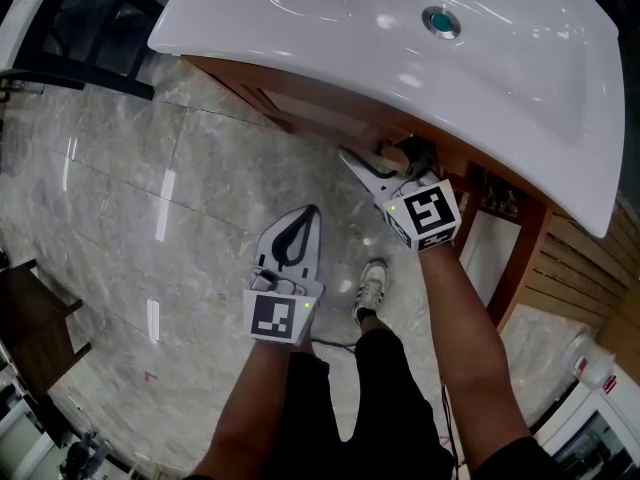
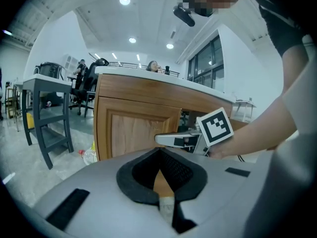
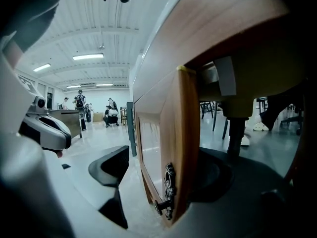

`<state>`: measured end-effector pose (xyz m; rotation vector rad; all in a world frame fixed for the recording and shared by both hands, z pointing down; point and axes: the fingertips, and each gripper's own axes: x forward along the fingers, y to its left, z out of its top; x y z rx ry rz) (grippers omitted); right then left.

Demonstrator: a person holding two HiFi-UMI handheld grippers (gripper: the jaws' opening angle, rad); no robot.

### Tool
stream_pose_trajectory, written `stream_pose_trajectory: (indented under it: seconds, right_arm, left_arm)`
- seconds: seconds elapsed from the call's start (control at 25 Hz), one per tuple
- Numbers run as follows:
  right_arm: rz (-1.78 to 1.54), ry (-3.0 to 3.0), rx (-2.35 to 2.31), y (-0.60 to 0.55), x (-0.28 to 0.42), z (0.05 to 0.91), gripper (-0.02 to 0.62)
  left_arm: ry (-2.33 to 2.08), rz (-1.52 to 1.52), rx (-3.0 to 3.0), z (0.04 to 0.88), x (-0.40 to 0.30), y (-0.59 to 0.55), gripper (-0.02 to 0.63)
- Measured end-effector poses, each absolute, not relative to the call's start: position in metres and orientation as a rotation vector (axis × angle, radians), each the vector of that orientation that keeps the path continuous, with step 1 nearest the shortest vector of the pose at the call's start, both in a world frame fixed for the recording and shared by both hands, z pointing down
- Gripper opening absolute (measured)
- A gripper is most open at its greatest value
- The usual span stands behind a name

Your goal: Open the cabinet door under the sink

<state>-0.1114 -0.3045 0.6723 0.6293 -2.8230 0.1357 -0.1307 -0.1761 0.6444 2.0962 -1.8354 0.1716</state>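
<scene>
While my right hand-held gripper (image 3: 167, 187), spread, merely straddles the cabinet door (image 3: 181, 128), pulling may slip off; left hand-held gripper (image 2: 159, 157) pressed together.

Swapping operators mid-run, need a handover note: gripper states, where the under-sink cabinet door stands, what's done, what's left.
Left gripper: shut, empty, over the grey stone floor, away from the door.
Right gripper: open, jaws either side of the free edge of the brown wooden cabinet door, by its dark ornate metal handle; pads not pinching.
Door sits under the white ceramic sink basin.
Done: door looks ajar, interior visible past its edge.
Left: probably swing it wider, then pull the gripper out.
</scene>
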Motion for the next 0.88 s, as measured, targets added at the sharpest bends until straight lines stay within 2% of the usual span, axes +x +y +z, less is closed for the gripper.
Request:
stream_pose_trajectory:
  seconds: [0.88]
  right_arm:
    - [0.214, -2.805, 0.703, -0.248, -0.115, 0.672, 0.362]
  left_arm:
    - [-1.854, 0.158, 2.071, 0.644, -0.168, -0.13, 0.02]
